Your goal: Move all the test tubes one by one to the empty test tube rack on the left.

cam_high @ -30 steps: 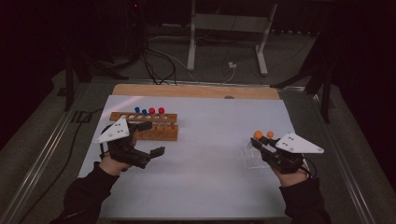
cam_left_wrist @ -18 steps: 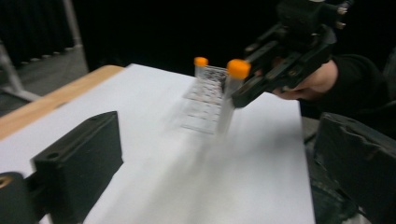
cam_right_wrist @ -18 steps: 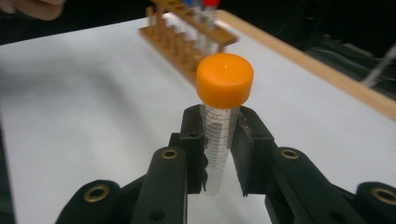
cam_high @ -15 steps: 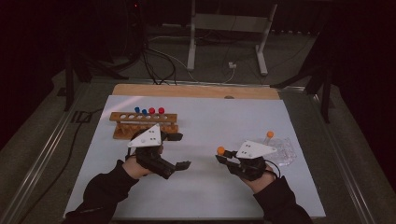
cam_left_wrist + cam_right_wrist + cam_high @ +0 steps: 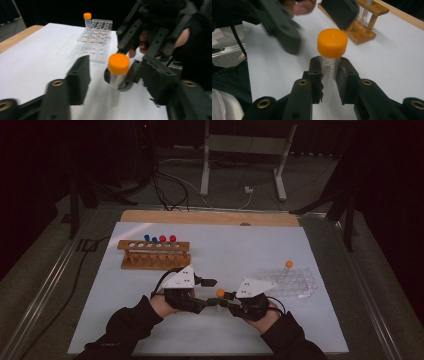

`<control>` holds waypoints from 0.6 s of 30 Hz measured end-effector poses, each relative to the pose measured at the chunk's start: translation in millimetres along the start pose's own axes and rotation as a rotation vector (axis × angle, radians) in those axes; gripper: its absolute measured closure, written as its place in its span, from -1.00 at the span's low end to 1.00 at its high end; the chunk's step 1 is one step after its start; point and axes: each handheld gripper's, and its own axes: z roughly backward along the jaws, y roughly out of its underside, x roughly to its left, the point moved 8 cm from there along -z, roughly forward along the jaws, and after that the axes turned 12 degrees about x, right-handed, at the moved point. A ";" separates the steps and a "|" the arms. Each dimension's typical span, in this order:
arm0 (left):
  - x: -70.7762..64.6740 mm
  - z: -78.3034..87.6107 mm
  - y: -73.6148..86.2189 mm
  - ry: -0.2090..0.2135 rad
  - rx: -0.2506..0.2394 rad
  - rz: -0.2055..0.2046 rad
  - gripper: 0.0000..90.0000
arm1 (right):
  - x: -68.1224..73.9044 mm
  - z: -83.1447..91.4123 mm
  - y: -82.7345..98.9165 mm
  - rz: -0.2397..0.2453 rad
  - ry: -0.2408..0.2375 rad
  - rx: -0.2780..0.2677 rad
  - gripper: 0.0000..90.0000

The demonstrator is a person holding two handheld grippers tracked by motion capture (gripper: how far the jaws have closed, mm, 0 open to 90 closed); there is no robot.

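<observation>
My right gripper (image 5: 329,75) is shut on a clear graduated tube (image 5: 327,72) with an orange cap (image 5: 332,42), held upright over the white mat at front centre. My left gripper (image 5: 116,72) faces it. Its jaws stand on either side of the orange cap (image 5: 118,63) with gaps showing, and they have just been closing with the tube between them. In the high view the two grippers meet, left gripper (image 5: 209,292) and right gripper (image 5: 226,296), with the orange cap (image 5: 220,293) between them.
A wooden rack (image 5: 155,255) with blue- and red-capped tubes stands at back left. A clear plastic rack (image 5: 295,284) at the right holds one orange-capped tube (image 5: 288,265). The white mat (image 5: 235,245) covers the table, with a wooden strip (image 5: 210,217) along its far edge.
Both hands have come together at the front middle. The right gripper carried its orange-capped tube left from the clear rack. The left jaws have narrowed around the cap.
</observation>
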 end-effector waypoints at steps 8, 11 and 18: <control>-2.5 -5.9 -1.7 -0.003 0.003 -0.026 0.57 | -0.5 -0.3 0.0 -0.009 0.001 0.000 0.66; -3.0 -3.7 -3.1 0.005 -0.006 -0.030 0.58 | 0.0 1.3 -0.5 -0.008 -0.005 -0.004 0.64; 10.9 21.9 -7.4 -0.058 -0.014 -0.013 0.59 | -4.7 13.1 -6.3 -0.042 0.029 -0.090 0.04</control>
